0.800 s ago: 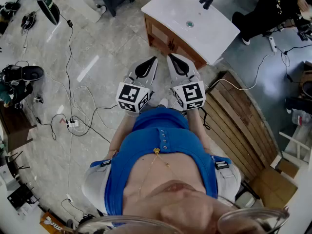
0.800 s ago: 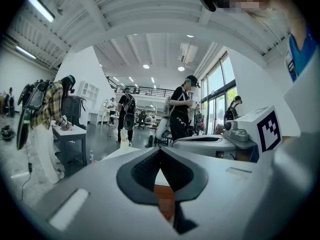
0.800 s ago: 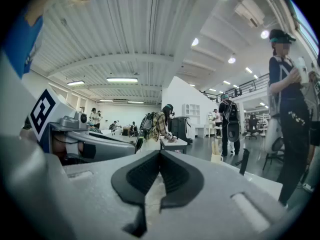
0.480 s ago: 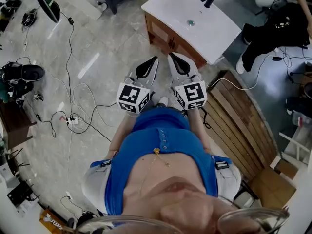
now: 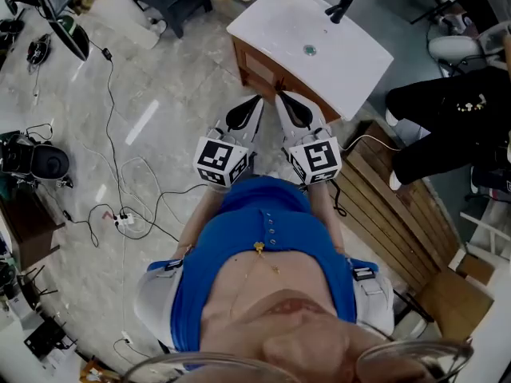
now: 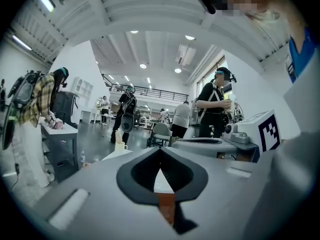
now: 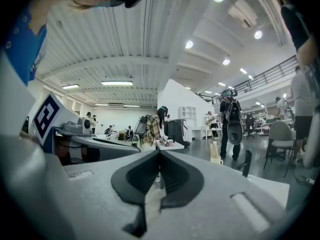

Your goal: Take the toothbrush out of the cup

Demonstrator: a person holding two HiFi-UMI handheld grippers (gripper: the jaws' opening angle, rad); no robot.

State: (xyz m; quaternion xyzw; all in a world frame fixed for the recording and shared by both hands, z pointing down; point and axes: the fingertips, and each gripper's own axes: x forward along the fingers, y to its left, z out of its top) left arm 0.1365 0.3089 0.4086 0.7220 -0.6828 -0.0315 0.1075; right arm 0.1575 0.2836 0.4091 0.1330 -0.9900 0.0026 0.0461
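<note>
As both pointed toward the white sink counter (image 5: 351,54), the left gripper (image 6: 160,154) and right gripper (image 7: 160,156) were shut tight, holding nothing. The toothbrush (image 7: 213,149) stood in the cup (image 7: 216,159) at the counter's far corner, well apart from them, above a grey floor (image 5: 160,78) strewn with cables (image 5: 121,218).

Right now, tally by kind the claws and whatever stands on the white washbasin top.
Claws: 2 (left claw, right claw, both shut, empty)
Cup: 1
Faucet: 1
Total: 4
</note>
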